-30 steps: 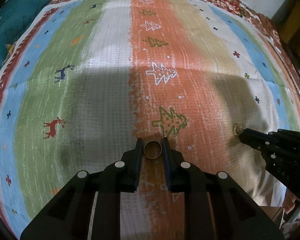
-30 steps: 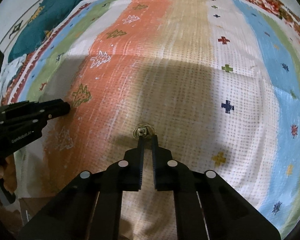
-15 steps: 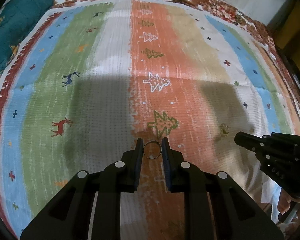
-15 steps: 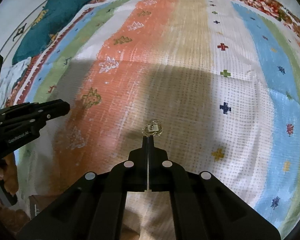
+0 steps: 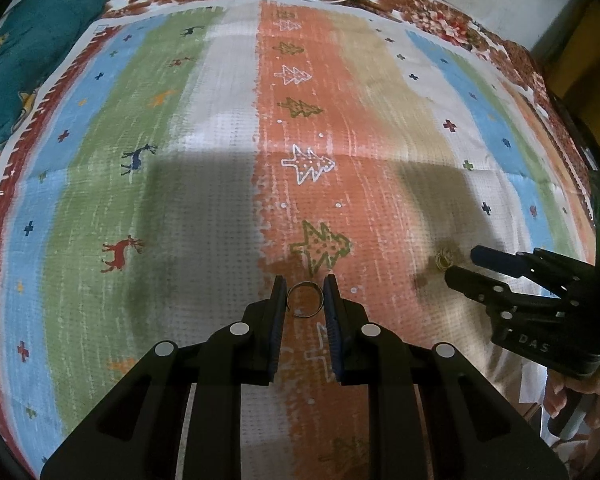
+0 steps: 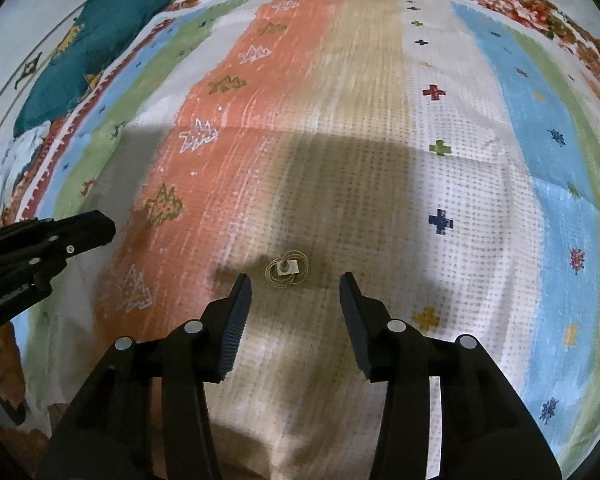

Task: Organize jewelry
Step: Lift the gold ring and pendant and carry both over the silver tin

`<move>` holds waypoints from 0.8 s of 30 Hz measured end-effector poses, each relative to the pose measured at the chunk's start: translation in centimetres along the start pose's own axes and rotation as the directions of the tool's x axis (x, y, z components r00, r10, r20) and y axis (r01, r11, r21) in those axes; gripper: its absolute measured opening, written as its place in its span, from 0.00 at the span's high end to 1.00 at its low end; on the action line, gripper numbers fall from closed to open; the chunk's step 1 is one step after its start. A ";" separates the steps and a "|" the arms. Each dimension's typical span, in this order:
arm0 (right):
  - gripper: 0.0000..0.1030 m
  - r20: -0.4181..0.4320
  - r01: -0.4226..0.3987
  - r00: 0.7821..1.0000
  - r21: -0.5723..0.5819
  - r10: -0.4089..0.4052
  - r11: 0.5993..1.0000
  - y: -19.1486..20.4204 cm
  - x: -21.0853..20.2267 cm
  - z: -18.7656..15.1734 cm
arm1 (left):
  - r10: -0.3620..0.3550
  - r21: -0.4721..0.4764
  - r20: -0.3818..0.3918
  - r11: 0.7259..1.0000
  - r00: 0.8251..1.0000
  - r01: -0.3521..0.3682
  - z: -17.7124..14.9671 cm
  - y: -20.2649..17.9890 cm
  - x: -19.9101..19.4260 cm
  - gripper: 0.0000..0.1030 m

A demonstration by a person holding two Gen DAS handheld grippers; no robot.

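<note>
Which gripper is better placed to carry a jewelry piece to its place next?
Probably the left gripper: its jaws pinch the thin metal ring. The right gripper, jaws just opened, holds nothing; the small gold knotted ornament lies on the striped cloth.

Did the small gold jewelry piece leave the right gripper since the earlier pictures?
Yes. The gold piece now lies on the beige stripe, free of the just-opened right gripper.

right gripper (image 6: 296,292): jaws just opened | earring (image 6: 286,269): released, lies on blanket (image 6: 380,200)
</note>
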State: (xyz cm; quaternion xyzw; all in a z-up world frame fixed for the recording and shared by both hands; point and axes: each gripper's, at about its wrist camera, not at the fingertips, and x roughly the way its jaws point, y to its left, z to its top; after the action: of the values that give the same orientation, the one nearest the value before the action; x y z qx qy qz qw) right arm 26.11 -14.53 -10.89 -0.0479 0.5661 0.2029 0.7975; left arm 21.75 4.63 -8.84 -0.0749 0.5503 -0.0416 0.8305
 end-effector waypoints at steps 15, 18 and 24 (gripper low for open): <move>0.66 -0.012 0.027 1.000 -0.031 -0.027 0.999 0.4 1.4 0.9 | 0.004 0.008 -0.001 1.000 1.000 -0.004 0.0 0.1 0.2 0.82; 0.79 -0.011 0.031 0.999 -0.034 -0.032 0.999 0.3 1.4 0.9 | 0.009 0.016 -0.003 1.000 1.000 -0.009 0.0 0.0 0.2 0.82; 0.85 -0.008 0.023 1.000 -0.036 -0.023 0.999 0.0 1.2 0.7 | 0.010 0.011 0.007 1.000 1.000 -0.010 0.0 -0.1 -0.2 0.82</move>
State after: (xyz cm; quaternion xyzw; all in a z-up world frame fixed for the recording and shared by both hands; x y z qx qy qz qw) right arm 27.08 -13.95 -11.75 -0.0695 0.5650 0.2039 0.7965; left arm 21.72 4.59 -8.68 -0.0678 0.5477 -0.0400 0.8330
